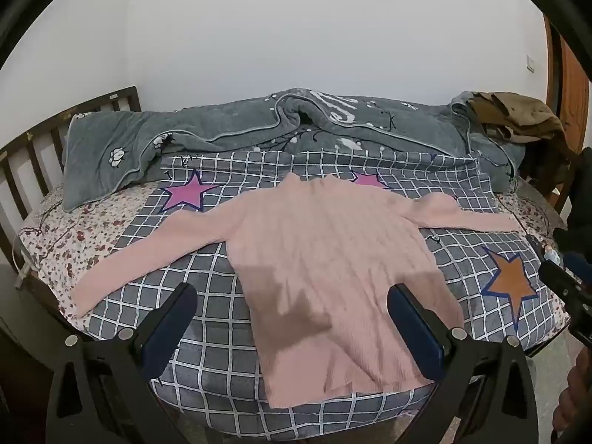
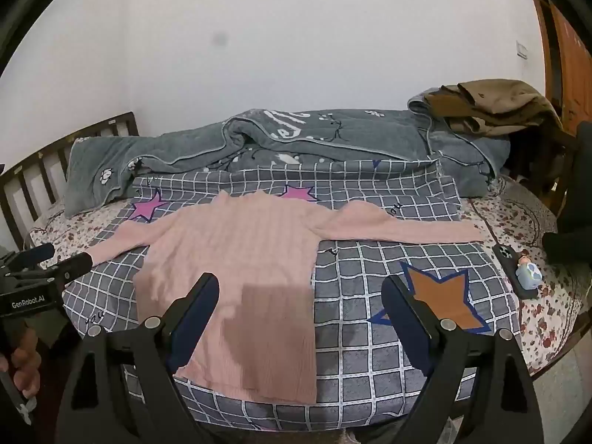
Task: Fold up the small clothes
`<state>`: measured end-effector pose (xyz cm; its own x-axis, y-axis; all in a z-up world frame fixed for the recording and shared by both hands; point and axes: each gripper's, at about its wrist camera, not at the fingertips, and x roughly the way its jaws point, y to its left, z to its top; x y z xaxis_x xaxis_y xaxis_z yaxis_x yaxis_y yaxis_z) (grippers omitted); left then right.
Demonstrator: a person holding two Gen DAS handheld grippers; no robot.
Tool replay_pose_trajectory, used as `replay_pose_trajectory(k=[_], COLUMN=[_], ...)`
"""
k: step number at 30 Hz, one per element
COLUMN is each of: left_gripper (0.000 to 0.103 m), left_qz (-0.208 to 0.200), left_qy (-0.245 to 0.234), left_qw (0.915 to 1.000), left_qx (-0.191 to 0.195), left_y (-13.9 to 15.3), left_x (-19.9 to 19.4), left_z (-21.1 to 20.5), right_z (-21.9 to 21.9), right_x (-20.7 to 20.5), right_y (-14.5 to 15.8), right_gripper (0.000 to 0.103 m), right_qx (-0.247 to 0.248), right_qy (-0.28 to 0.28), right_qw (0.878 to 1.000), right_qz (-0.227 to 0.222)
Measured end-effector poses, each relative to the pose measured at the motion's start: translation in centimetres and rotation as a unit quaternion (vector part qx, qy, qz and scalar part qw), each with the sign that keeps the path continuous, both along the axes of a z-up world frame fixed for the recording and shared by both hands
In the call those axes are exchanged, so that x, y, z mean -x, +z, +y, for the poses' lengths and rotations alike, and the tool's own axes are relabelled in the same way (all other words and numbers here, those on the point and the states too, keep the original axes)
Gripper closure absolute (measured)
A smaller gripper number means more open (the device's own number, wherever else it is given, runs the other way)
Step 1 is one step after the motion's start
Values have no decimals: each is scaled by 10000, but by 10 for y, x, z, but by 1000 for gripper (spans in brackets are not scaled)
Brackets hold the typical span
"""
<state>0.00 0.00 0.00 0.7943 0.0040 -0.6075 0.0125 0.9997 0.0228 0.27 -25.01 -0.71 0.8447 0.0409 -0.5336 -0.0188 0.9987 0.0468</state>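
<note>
A pink ribbed sweater [image 1: 314,259] lies flat on the grey checked blanket [image 1: 207,333], both sleeves spread out to the sides, hem toward me. It also shows in the right wrist view [image 2: 236,277]. My left gripper [image 1: 292,296] is open and empty, held above the sweater's lower body. My right gripper [image 2: 299,292] is open and empty above the sweater's lower right part. The left gripper [image 2: 63,259] shows at the left edge of the right wrist view; the right gripper [image 1: 566,281] shows at the right edge of the left wrist view.
A grey quilt [image 1: 259,125] is bunched along the far side of the bed. Brown clothes [image 2: 492,107] are piled at the back right. A phone [image 2: 508,259] and a small figurine [image 2: 529,272] lie on the floral sheet at right. A wooden headboard [image 1: 33,151] stands at left.
</note>
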Motion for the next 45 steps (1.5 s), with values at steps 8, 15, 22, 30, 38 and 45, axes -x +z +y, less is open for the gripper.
replay_pose_trajectory(k=[8,15,22,30,38,45], left_gripper=[0,0,0,0,0,0], left_qz=[-54,-8,11,10,31,28], left_qy=[48,53,75,58,45,48], left_qw=[9999,9999,9999,9999,9998,9997], left_qx=[88,125,139,143,212,221], left_y=[3,2,1,3,2,1], left_x=[1,-2,-2,-3,-2,-2], left_z=[-3,8,9,8,6,4], right_z=[2,3,3,0,-1,-4], right_x=[-2,-3,-2,-3,-3,-3], right_y=[2,2,2,1,1,1], right_gripper=[15,15,15,15,15,15], right_qx=[4,-65,-128,-203,-259,-275], right_qy=[30,8,10,-19,-43,-52], right_qw=[10000,10000,9999,9998,9996,9996], right_qz=[31,56,61,90,109,97])
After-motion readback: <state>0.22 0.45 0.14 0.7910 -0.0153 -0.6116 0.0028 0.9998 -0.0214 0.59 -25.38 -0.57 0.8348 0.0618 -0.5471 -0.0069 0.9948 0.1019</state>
